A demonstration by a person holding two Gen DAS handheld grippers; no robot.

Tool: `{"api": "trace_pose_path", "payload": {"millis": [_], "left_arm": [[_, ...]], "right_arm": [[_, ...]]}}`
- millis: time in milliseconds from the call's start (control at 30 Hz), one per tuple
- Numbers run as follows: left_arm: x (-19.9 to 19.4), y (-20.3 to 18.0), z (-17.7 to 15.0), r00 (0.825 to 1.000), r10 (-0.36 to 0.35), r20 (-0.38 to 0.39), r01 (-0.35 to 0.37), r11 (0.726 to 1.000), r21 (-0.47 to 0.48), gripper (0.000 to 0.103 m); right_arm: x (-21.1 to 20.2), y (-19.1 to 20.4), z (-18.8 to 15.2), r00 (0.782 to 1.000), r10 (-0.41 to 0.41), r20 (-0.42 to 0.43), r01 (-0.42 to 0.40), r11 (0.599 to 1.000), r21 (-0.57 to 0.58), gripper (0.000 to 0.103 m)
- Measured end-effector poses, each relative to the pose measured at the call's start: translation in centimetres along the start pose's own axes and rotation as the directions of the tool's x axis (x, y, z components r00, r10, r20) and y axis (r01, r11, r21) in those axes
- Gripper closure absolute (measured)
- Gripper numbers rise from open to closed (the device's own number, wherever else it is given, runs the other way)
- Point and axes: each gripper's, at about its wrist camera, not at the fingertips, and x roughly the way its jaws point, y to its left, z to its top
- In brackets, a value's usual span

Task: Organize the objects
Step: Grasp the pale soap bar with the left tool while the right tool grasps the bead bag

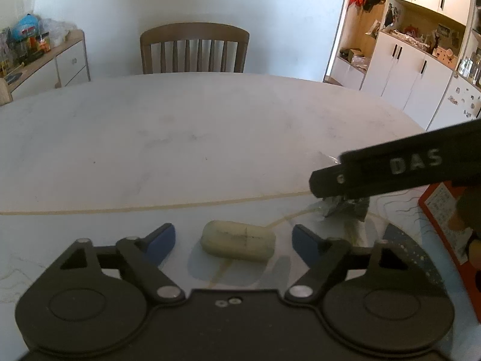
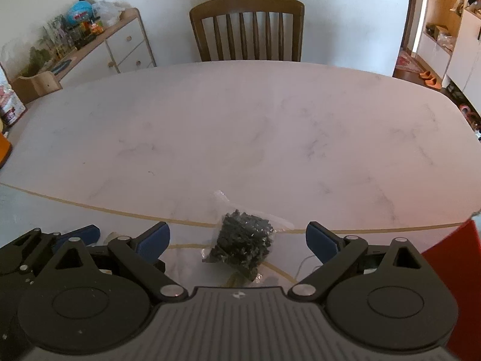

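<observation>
Left wrist view: the left gripper (image 1: pixel 234 237), black with blue finger pads (image 1: pixel 160 242), stands with its jaws spread wide above the white marble-patterned oval table (image 1: pixel 195 138). A pale cream, rounded oblong block (image 1: pixel 238 240), bearing a dark mark on its top face, lies on the table between the two pads and touches neither. To the right, the black body of the right gripper (image 1: pixel 390 168) crosses the view above a clear plastic bag of small dark pieces (image 1: pixel 345 206). A red flat item (image 1: pixel 445 219) lies at the table's right edge.

Right wrist view: the right gripper (image 2: pixel 237 240) likewise has its jaws apart and holds nothing. The clear bag of dark pieces (image 2: pixel 243 242) rests on the table between its blue pads (image 2: pixel 321 242), apart from both. Part of the left gripper (image 2: pixel 75 236) appears at the lower left. A brown wooden slat-back chair (image 2: pixel 248 27) stands at the table's far side.
</observation>
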Motion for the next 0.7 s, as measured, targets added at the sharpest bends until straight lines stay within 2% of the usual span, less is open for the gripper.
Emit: {"api": "trace_pose_path", "payload": {"millis": [267,333,433,467,567,700], "left_arm": [[-0.35,-0.38,-0.12,1.000,-0.005,0.013,0.005,1.000,0.009,0.041],[-0.40,-0.47,-0.08,1.000,-0.008,0.013,0.008,1.000,0.013,0.049],[-0.42,-0.53,0.08,1.000,-0.004,0.007,0.004,1.000,0.013,0.053],[-0.45,-0.56,0.11,1.000,-0.001,0.005,0.001,1.000,0.014,0.053],[-0.56,-0.62,0.28,1.000,0.000,-0.004,0.001,1.000,0.013,0.053],[-0.69,-0.64,0.50,1.000,0.003,-0.021,-0.003,1.000,0.008,0.053]], "right_arm": [[1.18,-0.69,-0.15,0.999,-0.022,-0.037,0.023,0.999,0.040,0.027],[1.20,-0.70,-0.19,0.999,-0.028,-0.040,0.030,0.999,0.044,0.038],[1.22,-0.71,-0.22,0.998,-0.034,-0.049,0.037,0.998,0.053,0.046],[1.17,-0.77,-0.29,0.998,-0.032,-0.049,0.035,0.998,0.058,0.047],[1.00,-0.73,-0.31,0.998,-0.021,-0.054,0.025,0.998,0.065,0.061],[0.51,-0.69,-0.39,0.998,-0.032,-0.054,0.035,0.998,0.057,0.066]]}}
